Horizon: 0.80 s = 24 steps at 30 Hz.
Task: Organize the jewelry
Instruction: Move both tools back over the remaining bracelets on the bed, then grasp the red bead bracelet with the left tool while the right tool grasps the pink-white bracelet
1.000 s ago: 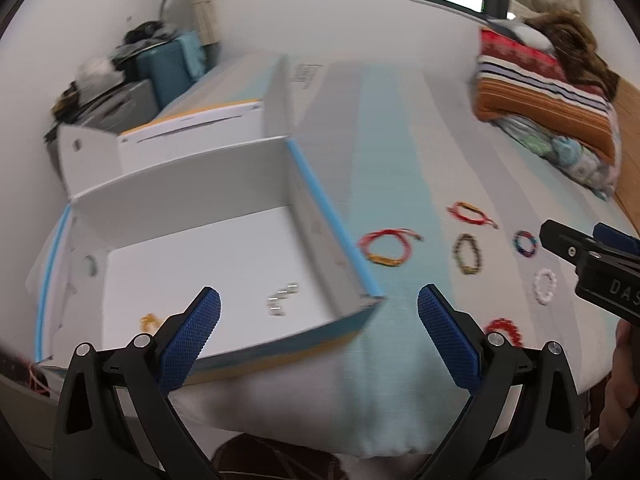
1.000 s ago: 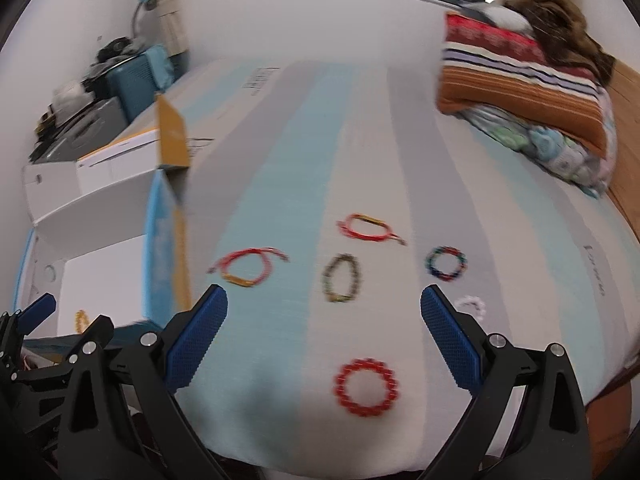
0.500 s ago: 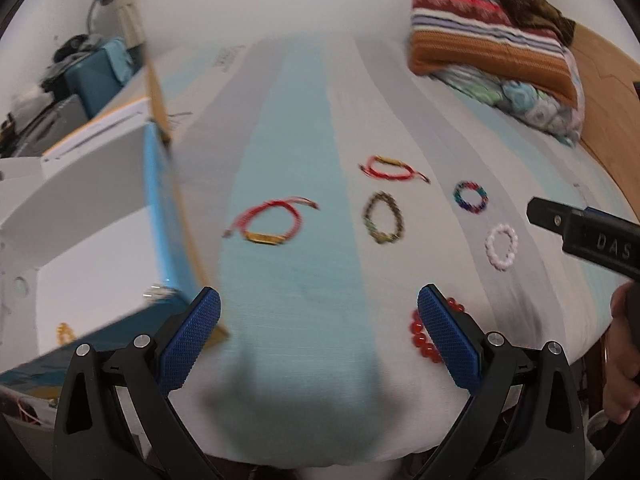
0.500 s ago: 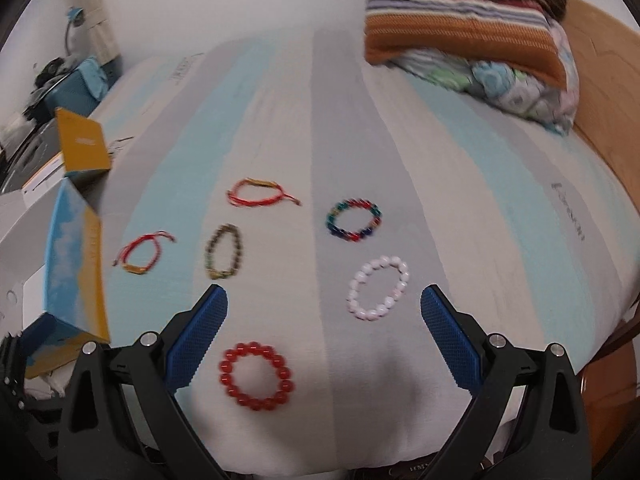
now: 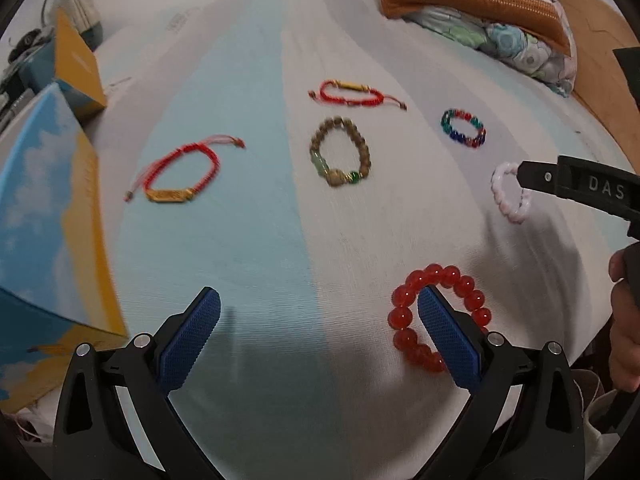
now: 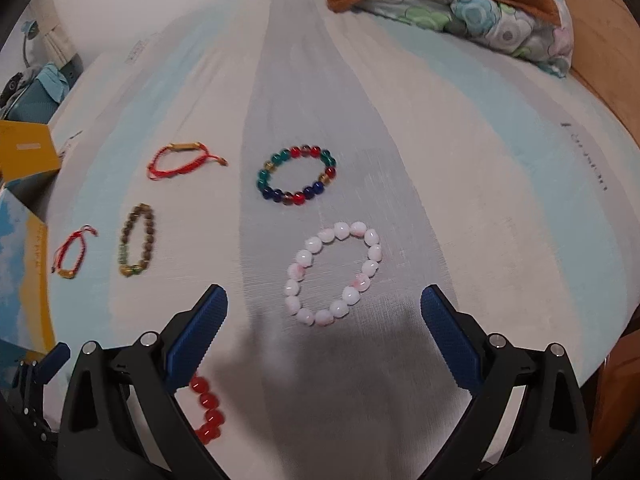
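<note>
— Six bracelets lie on the bed (image 6: 460, 128); both grippers have swung away from the box (image 5: 36, 208).
— Right gripper (image 6: 323, 308), fingers spread, now frames the white bracelet (image 6: 334, 274); left gripper (image 5: 318, 314), also spread, nears the red bead bracelet (image 5: 440, 304). Pickup likely next.

Bedroom: striped bed (image 6: 400, 92), folded blankets (image 5: 472, 0).

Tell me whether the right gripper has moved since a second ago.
Yes. The right gripper swung rightward across the bed, from over the red bead bracelet to the white bead bracelet.
</note>
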Motion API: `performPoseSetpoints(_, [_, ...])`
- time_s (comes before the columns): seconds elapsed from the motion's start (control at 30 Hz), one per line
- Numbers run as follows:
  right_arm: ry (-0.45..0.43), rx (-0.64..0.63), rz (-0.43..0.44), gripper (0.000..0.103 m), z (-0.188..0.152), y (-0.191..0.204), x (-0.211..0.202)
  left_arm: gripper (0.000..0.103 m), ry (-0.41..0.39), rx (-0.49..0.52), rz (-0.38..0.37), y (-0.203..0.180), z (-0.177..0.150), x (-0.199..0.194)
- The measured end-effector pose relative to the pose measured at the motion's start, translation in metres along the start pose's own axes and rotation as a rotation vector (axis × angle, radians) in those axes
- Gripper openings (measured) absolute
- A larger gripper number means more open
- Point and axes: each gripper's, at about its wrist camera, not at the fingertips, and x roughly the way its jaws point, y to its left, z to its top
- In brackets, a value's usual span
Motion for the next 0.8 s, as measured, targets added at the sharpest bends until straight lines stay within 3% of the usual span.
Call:
performPoseSetpoints(0.37, [0.034, 0.058, -0.020, 0.093, 0.002, -0.021, 0.030, 0.097, 0.015, 0.036, -0.011, -0.010, -0.006, 0.030])
performPoseSetpoints(0.63, [0.065, 0.077, -0.060, 0.074, 0.001, -0.023, 0.046, 0.097, 0.004, 0.031, -0.006, -0.012, -0.006, 0.033])
performPoseSetpoints(0.73, [0.062, 0.071, -0.070, 0.072, 0.001, -0.021, 0.048, 0.095, 0.004, 0.026, -0.014, -0.011, -0.007, 0.030])
performPoseSetpoints(0.8, [0.058, 0.072, -0.071, 0.064, 0.000, -0.020, 0.049, 0.093, 0.004, 0.028, -0.019, -0.012, -0.007, 0.028])
